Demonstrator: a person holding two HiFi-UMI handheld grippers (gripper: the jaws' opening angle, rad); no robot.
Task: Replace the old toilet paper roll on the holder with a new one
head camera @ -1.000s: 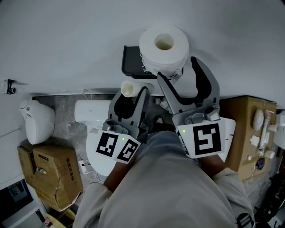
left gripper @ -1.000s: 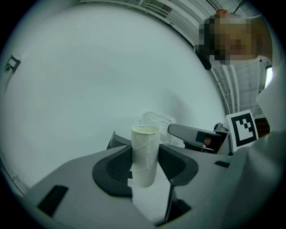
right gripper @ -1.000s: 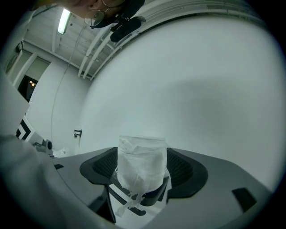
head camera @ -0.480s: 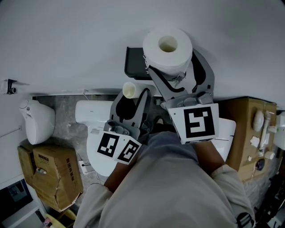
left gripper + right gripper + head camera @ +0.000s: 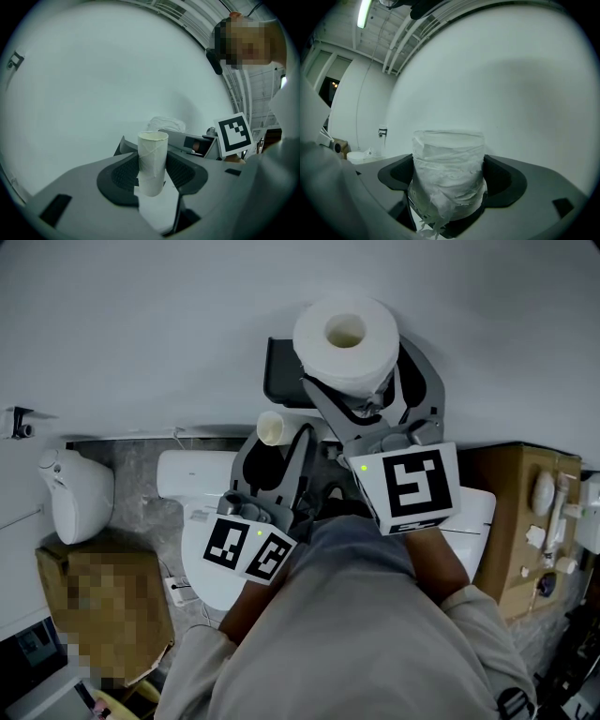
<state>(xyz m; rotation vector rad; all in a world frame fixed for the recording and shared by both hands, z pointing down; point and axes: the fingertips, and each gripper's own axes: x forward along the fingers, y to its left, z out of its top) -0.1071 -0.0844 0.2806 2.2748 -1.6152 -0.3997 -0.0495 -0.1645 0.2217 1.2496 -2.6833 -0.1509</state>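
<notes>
White wall [image 5: 141,334] w/ black holder [image 5: 281,376], grey floor [image 5: 131,479], toilet [image 5: 192,474], cardboard box [image 5: 506,521]

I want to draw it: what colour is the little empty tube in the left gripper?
Pale cream cardboard tube; clearest in the left gripper view.

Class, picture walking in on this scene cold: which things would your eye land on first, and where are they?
The fat white toilet roll stands upright before the pale wall, between the jaws of the right gripper, which have just been opening around it. Lower left of it, the left gripper clamps a bare cardboard tube.
</notes>
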